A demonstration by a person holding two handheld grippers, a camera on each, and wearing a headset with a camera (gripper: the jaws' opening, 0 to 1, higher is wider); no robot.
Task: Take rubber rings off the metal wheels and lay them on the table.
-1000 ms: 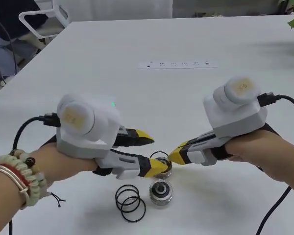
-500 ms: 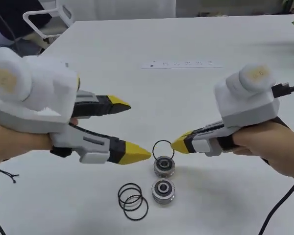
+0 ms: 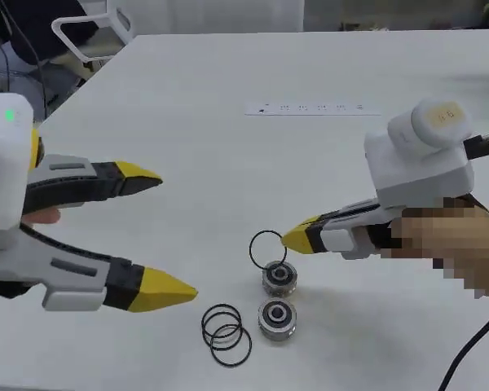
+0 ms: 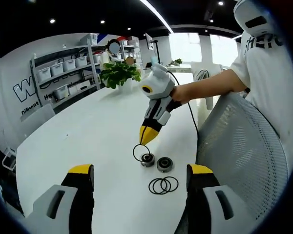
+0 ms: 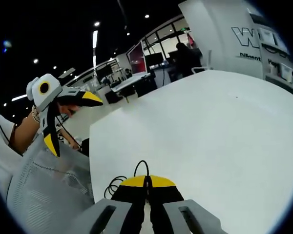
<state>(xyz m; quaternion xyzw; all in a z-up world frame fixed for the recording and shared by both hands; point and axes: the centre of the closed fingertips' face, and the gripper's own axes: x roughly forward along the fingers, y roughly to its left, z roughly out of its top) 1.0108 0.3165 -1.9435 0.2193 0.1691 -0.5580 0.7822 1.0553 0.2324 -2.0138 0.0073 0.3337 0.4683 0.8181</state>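
Observation:
Two metal wheels sit side by side on the white table point(image 3: 228, 155): the far wheel point(image 3: 278, 278) and the near wheel point(image 3: 276, 318). My right gripper point(image 3: 289, 239) is shut on a thin black rubber ring point(image 3: 266, 248), which hangs from its tips just above the far wheel. In the right gripper view the ring point(image 5: 141, 168) loops up from the closed jaws. Three loose rings point(image 3: 226, 332) lie overlapping left of the near wheel. My left gripper point(image 3: 159, 232) is wide open and empty, raised well left of the wheels. The left gripper view has the wheels point(image 4: 155, 162) and the held ring point(image 4: 141, 151) ahead.
A white power strip point(image 3: 314, 107) lies across the table's far middle. A chair point(image 3: 90, 32) stands past the far left corner. A black cable point(image 3: 464, 358) trails from the right gripper. A potted plant point(image 4: 118, 74) stands at the table's end.
The left gripper let go of the far wheel, opened wide and drew back left and up. The right gripper kept its hold and lifted the ring off that wheel.

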